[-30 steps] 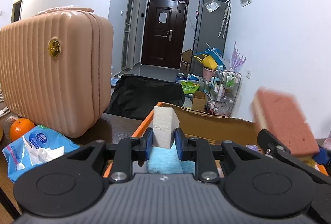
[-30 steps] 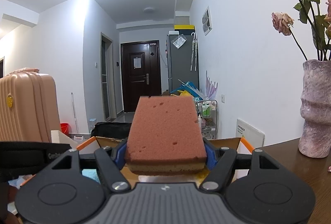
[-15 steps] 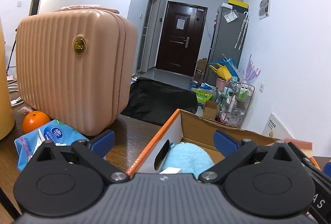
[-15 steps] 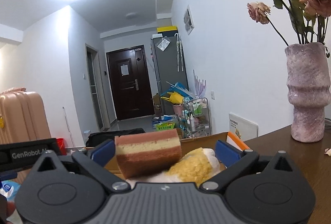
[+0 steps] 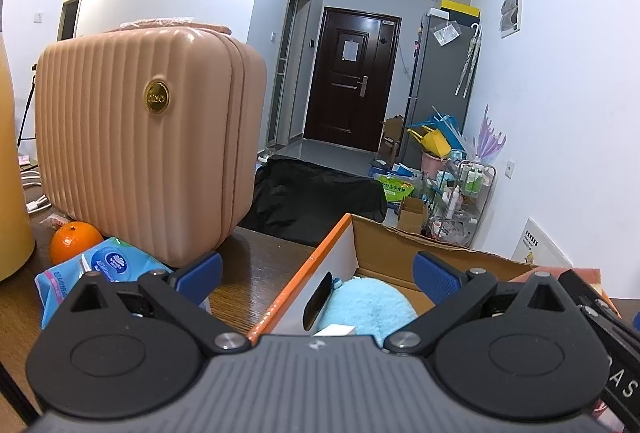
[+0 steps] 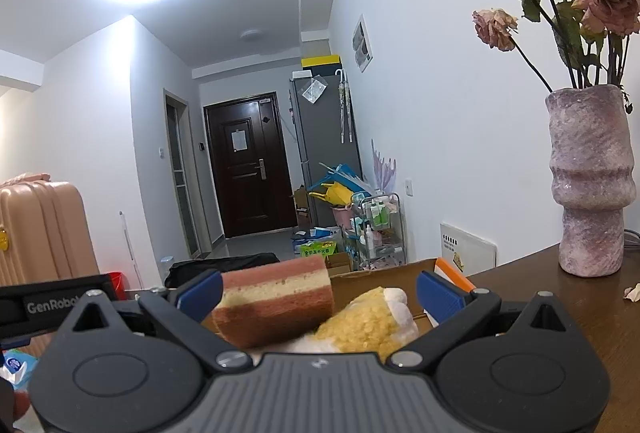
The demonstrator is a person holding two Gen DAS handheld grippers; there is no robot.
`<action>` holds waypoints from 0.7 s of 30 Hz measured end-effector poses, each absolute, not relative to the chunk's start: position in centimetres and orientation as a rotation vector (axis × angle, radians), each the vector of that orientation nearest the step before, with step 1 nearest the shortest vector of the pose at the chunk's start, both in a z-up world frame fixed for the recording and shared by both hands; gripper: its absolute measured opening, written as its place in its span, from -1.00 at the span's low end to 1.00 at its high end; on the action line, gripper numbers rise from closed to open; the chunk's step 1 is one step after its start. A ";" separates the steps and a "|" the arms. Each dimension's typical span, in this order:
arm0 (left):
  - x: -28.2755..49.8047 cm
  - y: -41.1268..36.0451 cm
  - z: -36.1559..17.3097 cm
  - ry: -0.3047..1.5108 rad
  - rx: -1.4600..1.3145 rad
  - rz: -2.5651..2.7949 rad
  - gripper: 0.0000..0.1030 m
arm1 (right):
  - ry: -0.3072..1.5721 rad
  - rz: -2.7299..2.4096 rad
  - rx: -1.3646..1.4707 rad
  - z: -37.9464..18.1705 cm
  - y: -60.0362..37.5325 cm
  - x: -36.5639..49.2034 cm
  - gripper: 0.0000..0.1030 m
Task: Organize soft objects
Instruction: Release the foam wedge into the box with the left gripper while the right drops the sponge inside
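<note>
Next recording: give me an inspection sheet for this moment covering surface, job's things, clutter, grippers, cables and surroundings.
Surface: dark wooden table, crowded.
Job's things: cardboard box holds a blue fluffy item; a pink-and-cream layered sponge and a yellow plush item lie in it too.
Clutter: pink ribbed case, orange, wipes pack, vase of dried roses.
Grippers: left gripper open, nothing between its jaws; right gripper open, sponge lying loose between the jaws.
Cables: white cable left of the case.
Surroundings: hallway, dark door, grey fridge, trolley.
</note>
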State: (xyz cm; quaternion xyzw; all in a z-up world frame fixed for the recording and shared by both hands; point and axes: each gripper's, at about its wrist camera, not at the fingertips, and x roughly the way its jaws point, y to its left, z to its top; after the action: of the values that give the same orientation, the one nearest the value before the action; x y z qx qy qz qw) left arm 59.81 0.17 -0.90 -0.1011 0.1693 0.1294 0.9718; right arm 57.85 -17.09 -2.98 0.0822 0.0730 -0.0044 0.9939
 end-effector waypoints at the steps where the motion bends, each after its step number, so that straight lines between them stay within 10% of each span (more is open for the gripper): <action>1: 59.7 0.2 -0.9 0.338 -0.201 0.263 1.00 | 0.144 -0.009 0.166 -3.0 -17.1 57.8 1.00; 21: 55.1 1.4 -1.1 0.338 -0.156 0.266 1.00 | 0.126 0.005 0.131 -3.1 -18.5 54.0 1.00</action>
State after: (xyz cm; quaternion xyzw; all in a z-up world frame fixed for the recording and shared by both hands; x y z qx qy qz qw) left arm 55.14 1.39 -1.12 -0.0773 0.1673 0.1317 0.9740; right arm 54.04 -18.50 -3.05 0.0656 0.0627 0.0024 0.9959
